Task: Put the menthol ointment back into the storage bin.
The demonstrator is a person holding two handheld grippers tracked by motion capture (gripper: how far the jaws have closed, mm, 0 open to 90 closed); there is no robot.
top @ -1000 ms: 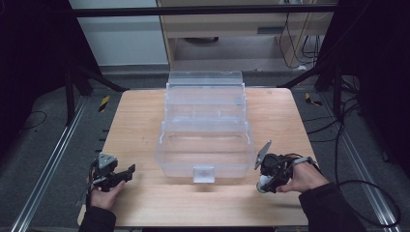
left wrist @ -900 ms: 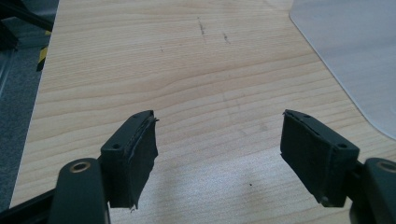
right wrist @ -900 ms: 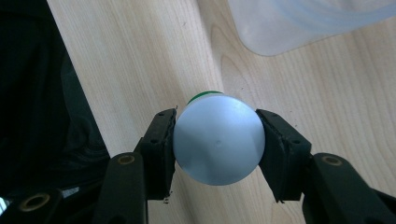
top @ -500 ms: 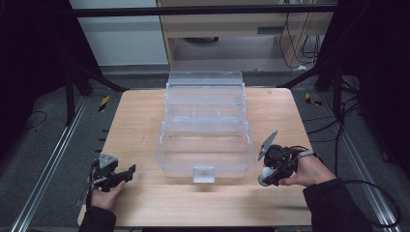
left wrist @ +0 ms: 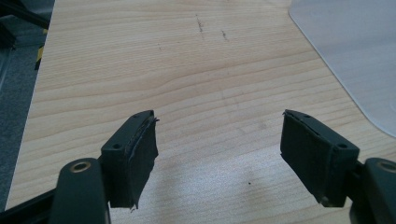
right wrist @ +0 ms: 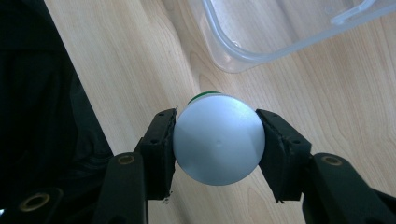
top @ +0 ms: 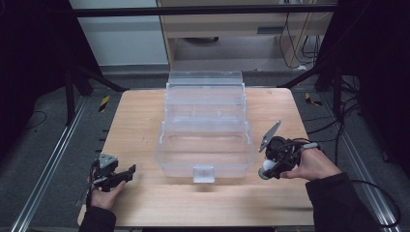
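Observation:
A clear plastic tiered box (top: 205,121) stands open in the middle of the wooden table (top: 140,121). My right gripper (top: 267,169) is at the box's front right corner, shut on a white round-capped bottle (right wrist: 217,139) with a green edge behind the cap. In the right gripper view the box's rounded corner (right wrist: 243,56) lies just beyond the bottle. My left gripper (top: 126,172) rests near the table's front left, open, with bare wood between its pads (left wrist: 140,154). The box's edge (left wrist: 355,56) sits at the upper right of the left gripper view.
Metal rails (top: 48,159) run along both sides of the table on the grey floor. A cabinet (top: 241,29) and cables (top: 309,43) stand behind the table. Yellow-black markers (top: 104,103) lie on the floor by the far corners.
My right hand has moved right and slightly forward while turning, so the white bottle cap now points down toward the table. The left gripper has stayed put.

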